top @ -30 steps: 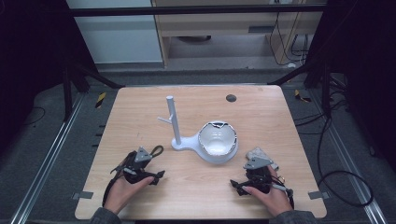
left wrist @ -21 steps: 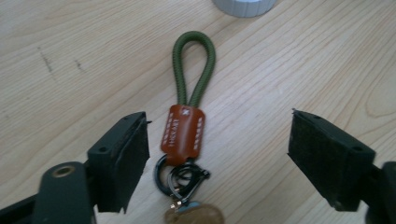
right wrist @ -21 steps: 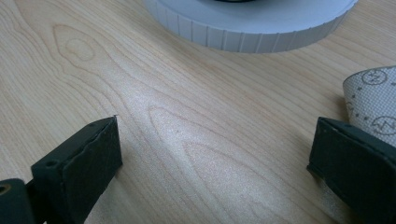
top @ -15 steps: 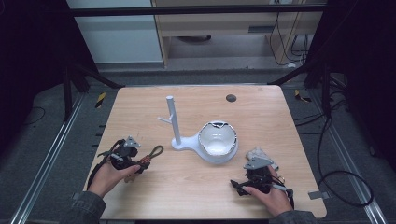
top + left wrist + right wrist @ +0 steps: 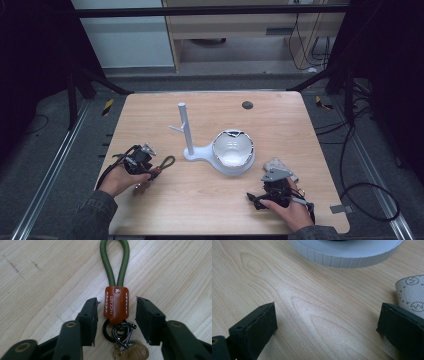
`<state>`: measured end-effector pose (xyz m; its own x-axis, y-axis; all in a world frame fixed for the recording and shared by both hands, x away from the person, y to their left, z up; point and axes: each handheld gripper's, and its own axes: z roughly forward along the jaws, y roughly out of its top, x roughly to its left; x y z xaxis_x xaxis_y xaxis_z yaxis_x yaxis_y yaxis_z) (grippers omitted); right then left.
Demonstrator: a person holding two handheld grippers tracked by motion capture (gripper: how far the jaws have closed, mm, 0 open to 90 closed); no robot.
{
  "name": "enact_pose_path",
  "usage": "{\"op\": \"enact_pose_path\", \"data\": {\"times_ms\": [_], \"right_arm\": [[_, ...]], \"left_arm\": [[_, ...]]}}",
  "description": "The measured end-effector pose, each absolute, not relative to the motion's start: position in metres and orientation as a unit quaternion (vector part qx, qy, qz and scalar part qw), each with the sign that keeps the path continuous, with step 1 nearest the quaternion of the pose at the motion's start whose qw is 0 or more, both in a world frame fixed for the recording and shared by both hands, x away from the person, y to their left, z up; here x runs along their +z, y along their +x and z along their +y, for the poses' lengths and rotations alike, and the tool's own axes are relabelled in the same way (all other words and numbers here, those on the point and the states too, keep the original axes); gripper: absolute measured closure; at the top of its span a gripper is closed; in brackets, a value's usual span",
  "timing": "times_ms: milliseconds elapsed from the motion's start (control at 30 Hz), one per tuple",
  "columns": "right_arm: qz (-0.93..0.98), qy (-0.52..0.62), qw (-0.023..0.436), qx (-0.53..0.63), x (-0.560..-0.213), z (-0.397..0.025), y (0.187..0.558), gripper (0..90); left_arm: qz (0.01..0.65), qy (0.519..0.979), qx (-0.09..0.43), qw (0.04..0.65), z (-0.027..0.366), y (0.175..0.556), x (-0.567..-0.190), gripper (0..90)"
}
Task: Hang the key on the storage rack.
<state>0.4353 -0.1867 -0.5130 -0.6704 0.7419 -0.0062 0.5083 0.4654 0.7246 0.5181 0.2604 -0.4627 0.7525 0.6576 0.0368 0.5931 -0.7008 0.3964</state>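
The desk [image 5: 210, 205] carries a white stand [image 5: 220, 152] with an upright post and a bowl-shaped base at its middle. At the near left lies a keychain [image 5: 116, 303] with a green cord loop and brown leather tab. The left gripper [image 5: 116, 312] has its fingers spread wide on either side of the tab, not touching it. The right gripper [image 5: 327, 322], near right, has its fingers wide apart over bare wood.

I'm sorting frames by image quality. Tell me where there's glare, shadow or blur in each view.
High view: surroundings fall into deep shadow while the table is evenly lit; slightly soft. Left gripper view: the keychain tab is sharp, near jaws softer. Right gripper view: pale sheen on the wood between the jaws; the white base is sharp.
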Motion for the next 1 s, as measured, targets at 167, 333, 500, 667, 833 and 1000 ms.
{"op": "enact_pose_path", "data": {"times_ms": [167,333,500,667,833,1000], "right_arm": [[0.841,0.371,0.163,0.359,-0.513,-0.187,0.435,2.3],[0.841,0.371,0.163,0.359,-0.513,-0.187,0.435,2.3],[0.841,0.371,0.163,0.359,-0.513,-0.187,0.435,2.3],[0.841,0.371,0.163,0.359,-0.513,-0.187,0.435,2.3],[0.841,0.371,0.163,0.359,-0.513,-0.187,0.435,2.3],[0.841,0.371,0.163,0.359,-0.513,-0.187,0.435,2.3]], "left_arm": [[0.333,0.923,0.081,0.173,0.258,0.520,-0.464,56.1],[0.333,0.925,0.076,0.164,0.256,0.523,-0.466,60.3],[0.329,0.928,0.077,0.157,0.253,0.525,-0.467,64.1],[0.326,0.930,0.080,0.152,0.252,0.524,-0.465,65.5],[0.324,0.925,0.105,0.167,0.254,0.516,-0.455,65.9],[0.323,0.916,0.125,0.200,0.257,0.504,-0.442,66.0]]}}
